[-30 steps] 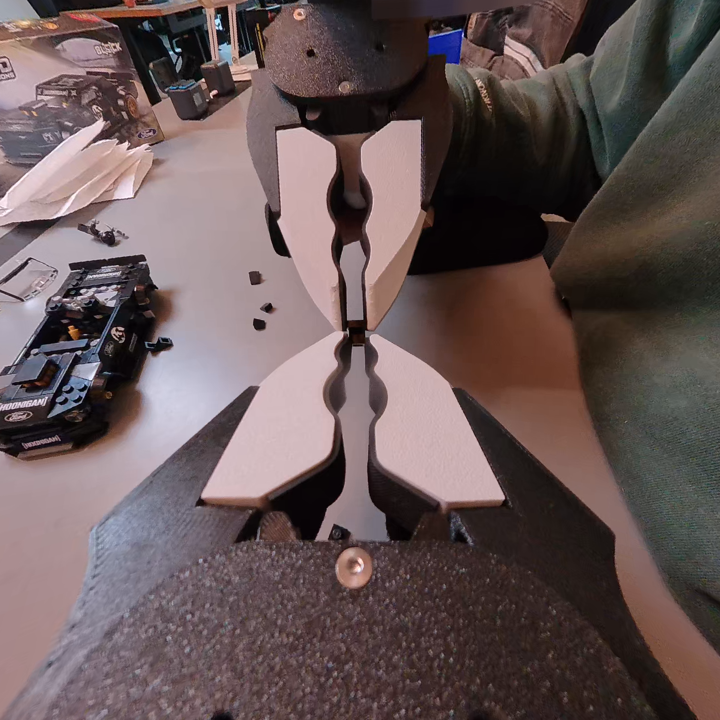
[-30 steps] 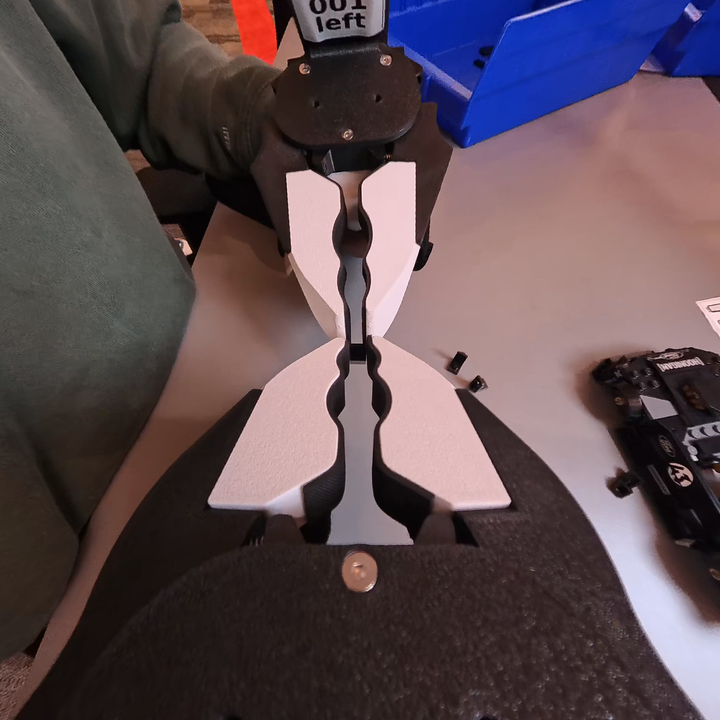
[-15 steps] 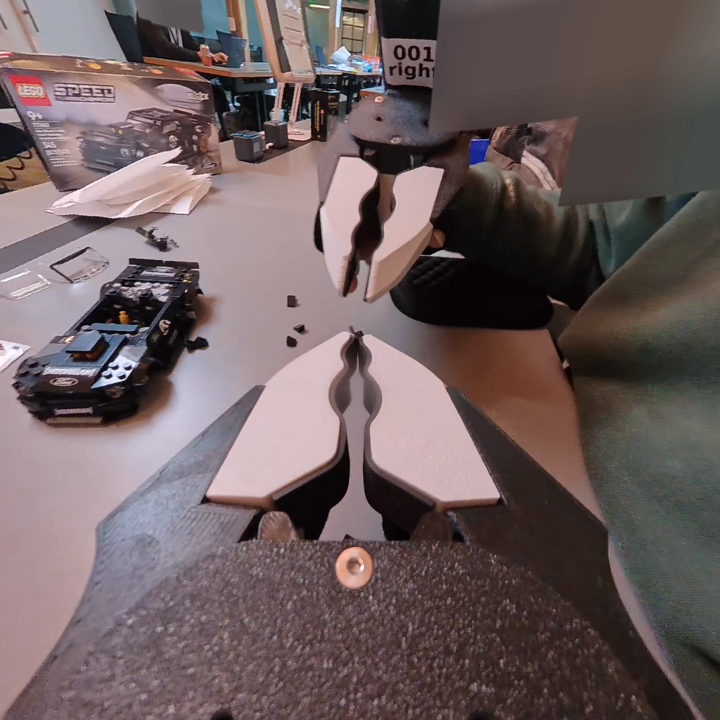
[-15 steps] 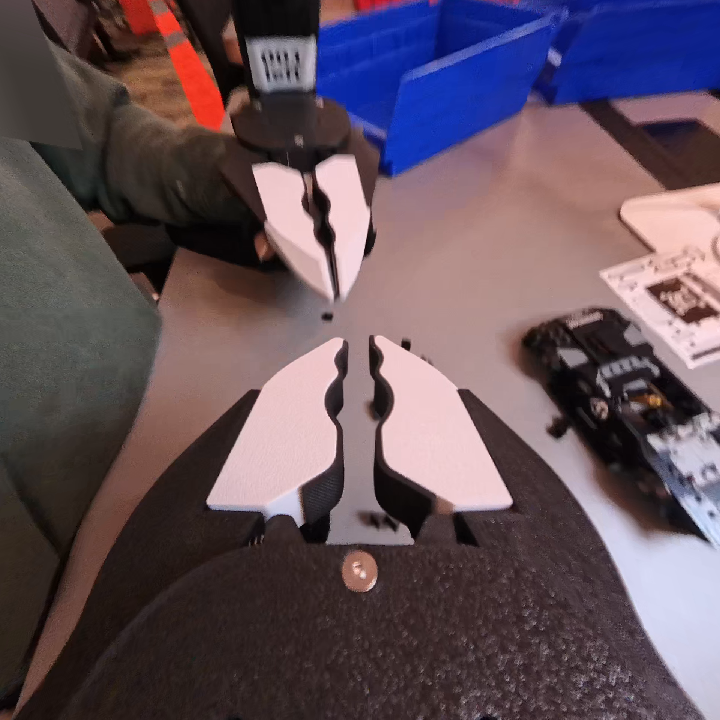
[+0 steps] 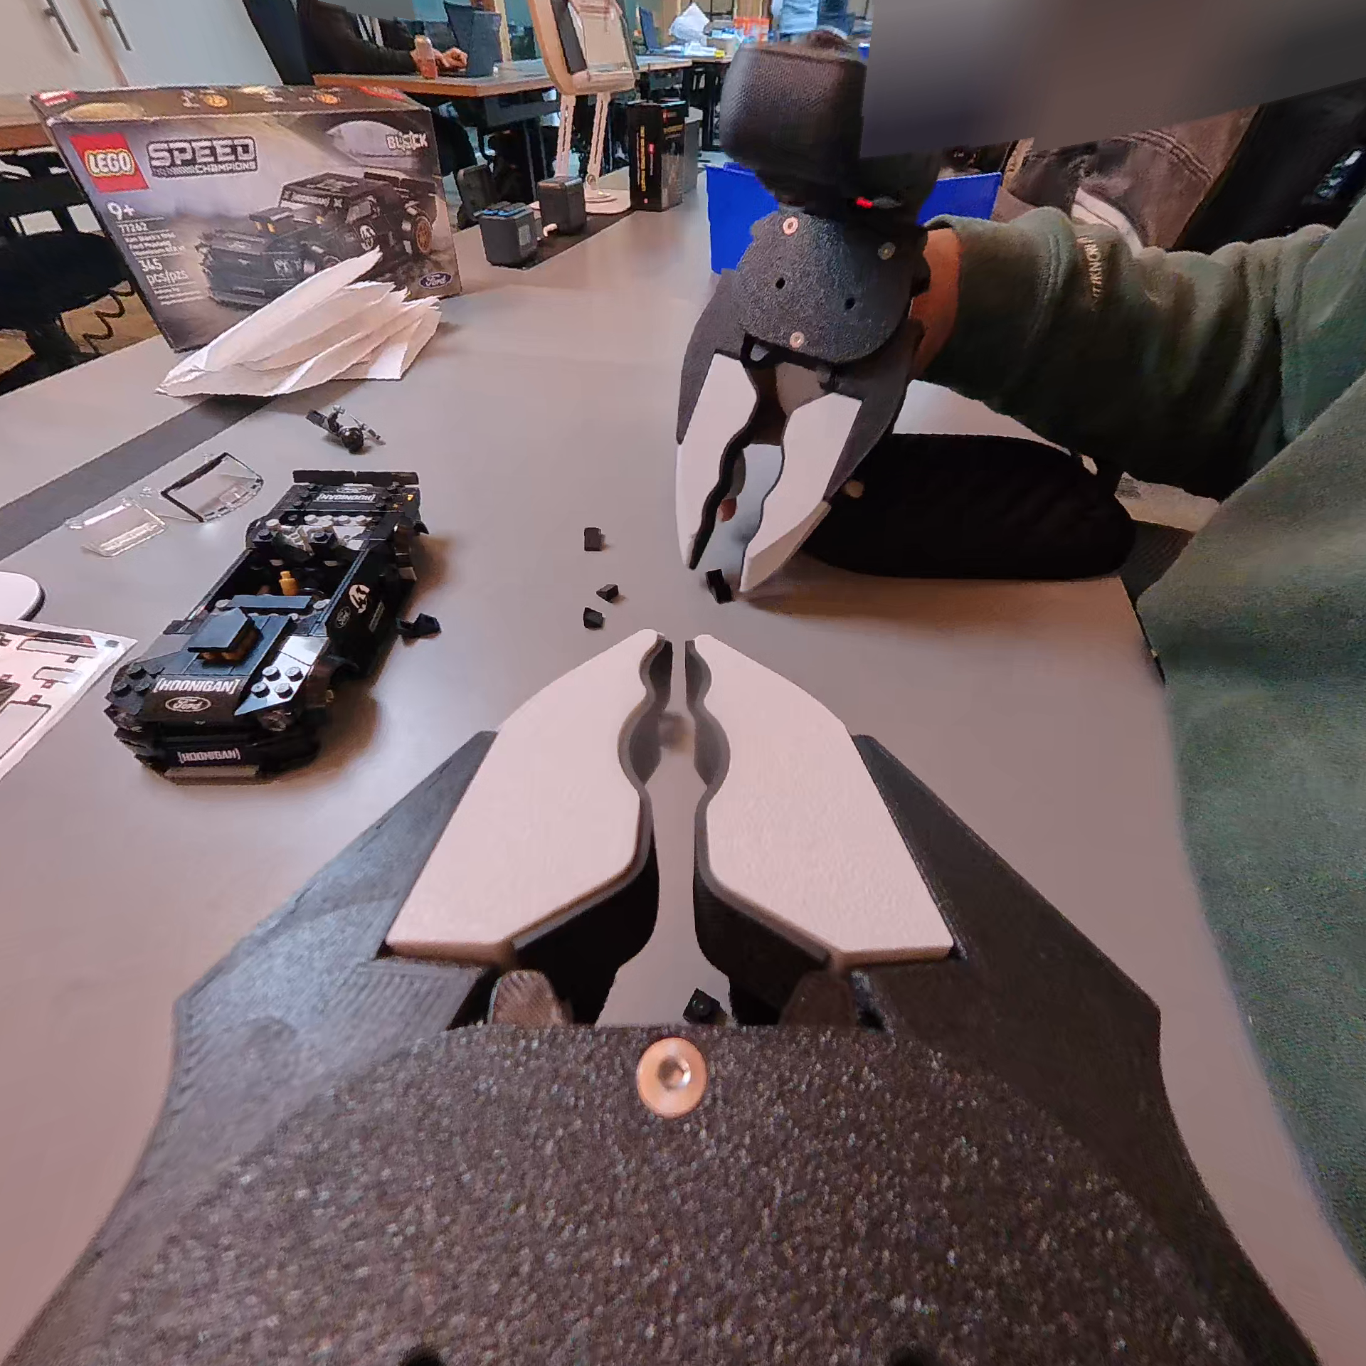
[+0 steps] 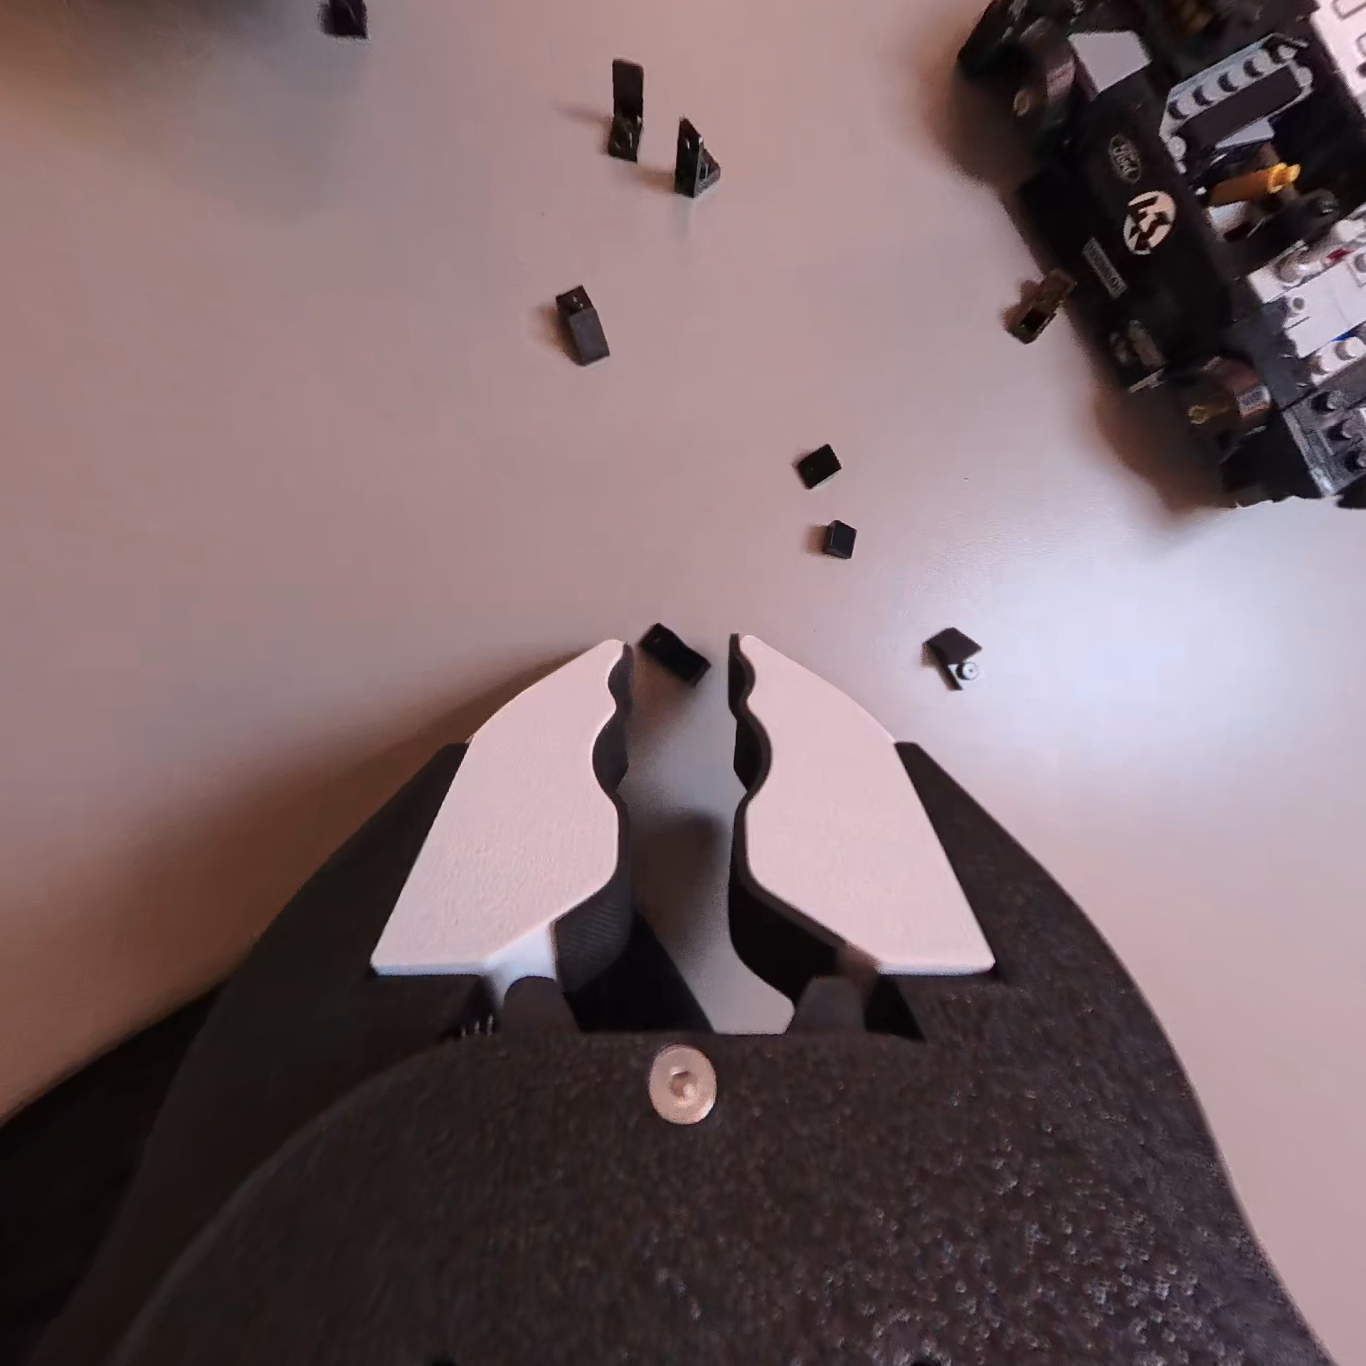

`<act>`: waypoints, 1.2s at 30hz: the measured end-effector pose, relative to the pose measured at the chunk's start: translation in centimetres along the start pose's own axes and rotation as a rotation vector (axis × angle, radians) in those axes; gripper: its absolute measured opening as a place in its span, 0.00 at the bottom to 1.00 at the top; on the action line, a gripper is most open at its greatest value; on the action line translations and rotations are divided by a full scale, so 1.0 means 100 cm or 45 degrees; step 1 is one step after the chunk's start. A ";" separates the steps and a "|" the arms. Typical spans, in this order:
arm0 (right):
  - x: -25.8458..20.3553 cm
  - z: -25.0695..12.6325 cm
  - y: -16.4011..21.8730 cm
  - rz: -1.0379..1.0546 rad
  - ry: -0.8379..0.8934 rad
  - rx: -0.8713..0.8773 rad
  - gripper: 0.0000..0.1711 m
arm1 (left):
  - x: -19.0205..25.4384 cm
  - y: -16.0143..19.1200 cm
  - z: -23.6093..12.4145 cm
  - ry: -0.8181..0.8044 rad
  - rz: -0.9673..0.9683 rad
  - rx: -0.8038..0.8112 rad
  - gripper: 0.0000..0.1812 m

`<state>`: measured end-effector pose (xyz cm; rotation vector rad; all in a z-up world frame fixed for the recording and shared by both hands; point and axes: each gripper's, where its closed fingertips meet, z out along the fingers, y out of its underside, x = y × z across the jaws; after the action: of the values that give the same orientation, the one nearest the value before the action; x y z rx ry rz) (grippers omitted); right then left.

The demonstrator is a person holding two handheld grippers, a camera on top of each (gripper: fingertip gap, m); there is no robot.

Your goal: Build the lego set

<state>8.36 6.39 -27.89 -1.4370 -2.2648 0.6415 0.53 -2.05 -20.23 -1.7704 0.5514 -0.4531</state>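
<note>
Black small brick (image 6: 674,656) lies flat on the grey desk (image 6: 296,480), right between the tips of the right hand-held gripper (image 6: 678,650), slightly nearer the left tip; fingers apart, not clamped on it, w/ gaps on both sides. In the left wrist view the same right hand-held gripper (image 5: 721,573) points steeply down at the desk, the brick (image 5: 717,585) sitting at its tips, touching or nearly touching the right finger (image 5: 783,510).

Left hand-held gripper (image 5: 678,644) sits above the desk, jaws nearly together w/ only a thin slit, nothing between them. It's near the right one, tips apart.

Other loose black pieces (image 6: 828,510) scattered just ahead & to the right of the right tips; a sloped piece (image 6: 952,654) lies beside the right finger, well clear of it. Half-built black car (image 5: 266,621) stands to the left in the left wrist view, at the upper right in the right wrist view (image 6: 1220,244), well apart from both tools. Set box (image 5: 251,199) & white paper bags (image 5: 318,332) farther back.
</note>
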 end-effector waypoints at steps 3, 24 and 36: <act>-0.004 0.005 0.002 0.002 -0.081 -0.033 0.08 | 0.001 0.001 0.000 0.004 0.002 -0.007 0.02; -0.060 -0.053 -0.151 -0.572 0.239 0.759 0.05 | 0.031 -0.050 -0.001 0.481 -0.695 0.289 0.05; -0.063 -0.095 -0.169 -0.248 -0.145 1.206 0.11 | 0.037 -0.087 -0.035 0.880 -0.946 0.643 0.03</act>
<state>3.57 -4.01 -10.98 -0.7093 -1.7040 1.4789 2.74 -5.04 -10.86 -1.2444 0.1805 -1.6063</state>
